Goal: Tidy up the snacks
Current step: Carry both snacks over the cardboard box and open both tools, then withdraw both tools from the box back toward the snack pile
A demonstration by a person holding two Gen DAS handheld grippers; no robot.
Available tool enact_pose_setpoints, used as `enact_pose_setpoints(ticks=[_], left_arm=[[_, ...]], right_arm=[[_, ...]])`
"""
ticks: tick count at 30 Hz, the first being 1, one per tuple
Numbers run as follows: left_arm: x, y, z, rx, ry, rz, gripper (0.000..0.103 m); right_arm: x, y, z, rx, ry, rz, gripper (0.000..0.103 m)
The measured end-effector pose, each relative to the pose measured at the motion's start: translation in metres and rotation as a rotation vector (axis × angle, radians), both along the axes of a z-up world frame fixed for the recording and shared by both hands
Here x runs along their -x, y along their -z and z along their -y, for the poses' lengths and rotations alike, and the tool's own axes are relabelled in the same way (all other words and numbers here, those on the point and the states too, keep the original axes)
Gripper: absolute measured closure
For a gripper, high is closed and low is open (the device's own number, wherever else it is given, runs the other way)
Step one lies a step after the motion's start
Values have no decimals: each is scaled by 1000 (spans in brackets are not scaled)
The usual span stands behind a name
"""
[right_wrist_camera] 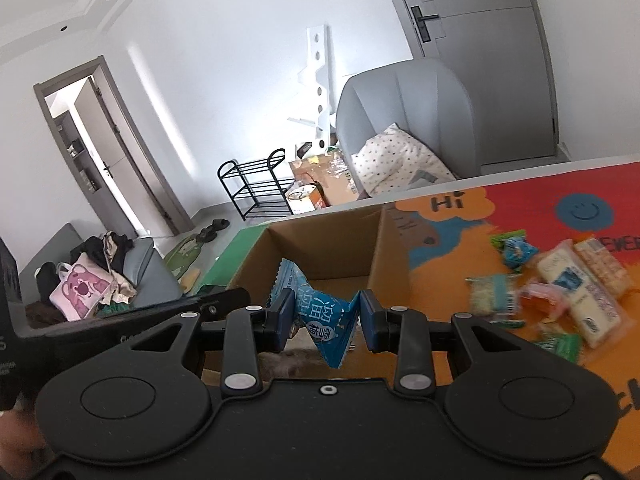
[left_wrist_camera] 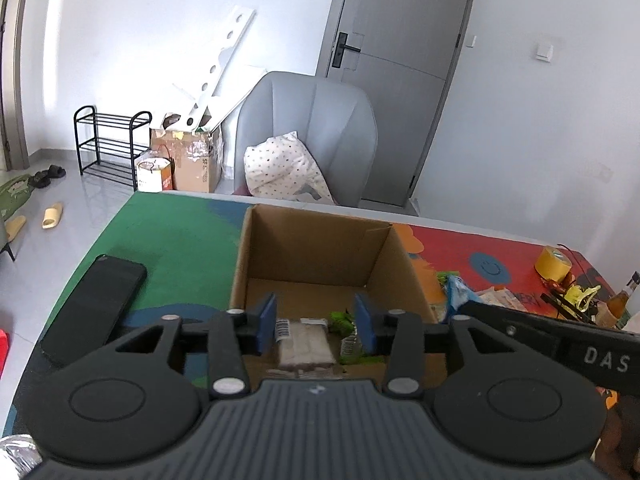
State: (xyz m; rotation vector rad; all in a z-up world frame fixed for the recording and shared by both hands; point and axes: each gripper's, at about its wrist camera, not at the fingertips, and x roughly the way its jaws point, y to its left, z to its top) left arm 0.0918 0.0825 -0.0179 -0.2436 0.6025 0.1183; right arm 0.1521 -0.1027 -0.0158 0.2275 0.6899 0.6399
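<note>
One open cardboard box (left_wrist_camera: 320, 248) stands on the bench (left_wrist_camera: 172, 248), whose cover is a bright mat of green, red and orange. Two snacks lie inside it: a pale, flat, clear-wrapped bar (left_wrist_camera: 304, 340) and a crinkly green packet (left_wrist_camera: 344, 322). The left hand-held gripper (left_wrist_camera: 316, 322) hangs over them, its blue pads spread and empty. The right hand-held gripper (right_wrist_camera: 325, 318) pinches one glossy blue packet (right_wrist_camera: 320, 316), crumpled at the waist, over the box's near edge. Roughly eight more wrapped snacks (right_wrist_camera: 560, 284) lie scattered right of the box. One smooth black phone (left_wrist_camera: 94, 308) lies flat at its left.
</note>
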Motion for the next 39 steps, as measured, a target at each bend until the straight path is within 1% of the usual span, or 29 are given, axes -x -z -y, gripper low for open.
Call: enact_pose_setpoints(ticks=[2, 3, 4, 7, 8, 10, 11, 14, 18, 22, 25, 28, 29, 31, 32, 39], left_arm=[[2, 1, -3, -1, 3, -1, 49], [2, 1, -6, 2, 3, 1, 46], [4, 1, -8, 7, 2, 5, 41], [6, 1, -13, 17, 5, 20, 27], [8, 1, -14, 18, 8, 25, 24], [10, 1, -18, 23, 12, 31, 20], [11, 2, -18, 29, 13, 32, 18], [11, 2, -21, 41, 21, 27, 15], [16, 0, -21, 27, 32, 25, 11], [22, -6, -14, -6, 43, 30, 5], [26, -10, -5, -14, 62, 29, 3], [29, -12, 3, -11, 88, 25, 0], [30, -13, 6, -6, 98, 26, 0], [34, -16, 11, 3, 106, 28, 0], [36, -18, 14, 6, 105, 27, 0], [47, -24, 31, 32, 90, 45, 0]], right_arm=[[0, -2, -5, -7, -1, 2, 67], [0, -2, -6, -11, 1, 0, 63], [0, -2, -8, -14, 5, -3, 58], [0, -3, -9, -6, 36, -3, 58], [-1, -2, -9, -4, 45, -7, 58], [1, -2, -8, 8, 61, -8, 57], [2, -3, -7, 14, 69, -9, 54], [5, -3, -1, 17, 99, -12, 46], [9, -5, 10, 18, 137, -15, 42], [17, -8, 23, 12, 159, -12, 28], [24, -11, 31, 11, 166, -5, 21], [29, -13, 43, -5, 173, -8, 14], [30, -14, 47, -6, 172, -6, 9], [33, -16, 53, -1, 174, 0, 2], [34, -17, 57, 2, 175, 5, 0], [43, -22, 79, 13, 157, 34, 0]])
